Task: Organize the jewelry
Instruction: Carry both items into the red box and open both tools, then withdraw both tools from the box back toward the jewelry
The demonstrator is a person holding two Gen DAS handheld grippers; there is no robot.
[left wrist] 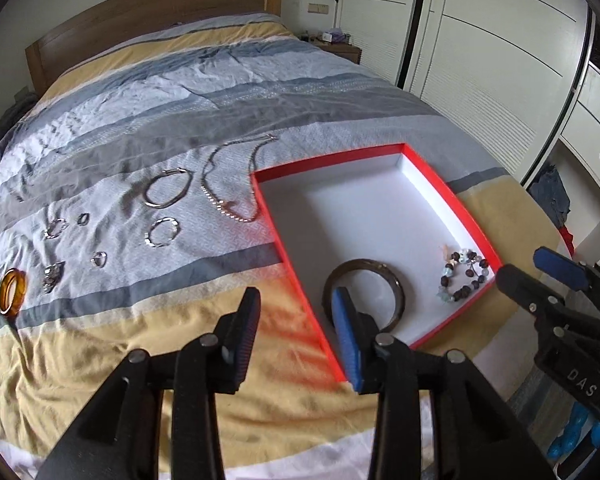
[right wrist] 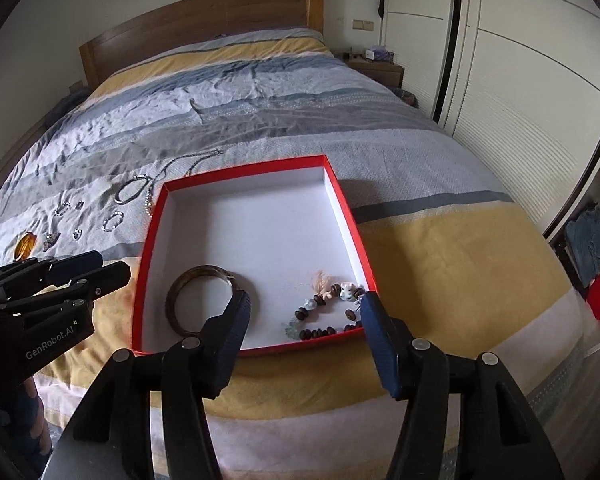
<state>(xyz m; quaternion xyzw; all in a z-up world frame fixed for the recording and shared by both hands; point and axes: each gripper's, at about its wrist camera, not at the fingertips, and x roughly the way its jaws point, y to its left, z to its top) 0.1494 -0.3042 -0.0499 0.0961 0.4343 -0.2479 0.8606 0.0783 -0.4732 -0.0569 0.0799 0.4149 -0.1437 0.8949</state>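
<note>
red box point(right wrist: 350, 216) lies on the striped bed cover point(right wrist: 440, 248); inside, near its front wall, are a dark bangle point(right wrist: 176, 292) and a beaded bracelet point(right wrist: 320, 316), apart from each other. left of the box on the cover lie a chain necklace point(left wrist: 224, 184), silver hoops point(left wrist: 166, 194), small rings point(left wrist: 99, 258) & an amber ring point(left wrist: 12, 290). left gripper point(left wrist: 296, 322) is spread over the box's front-left edge, holding nothing, and right gripper point(right wrist: 304, 320) is spread wide just before the box front, also w/ nothing

Box point(right wrist: 346, 216) interior mostly bare toward its far end; bangle point(right wrist: 204, 300) and beads point(right wrist: 324, 312) crowd the near wall.
</note>
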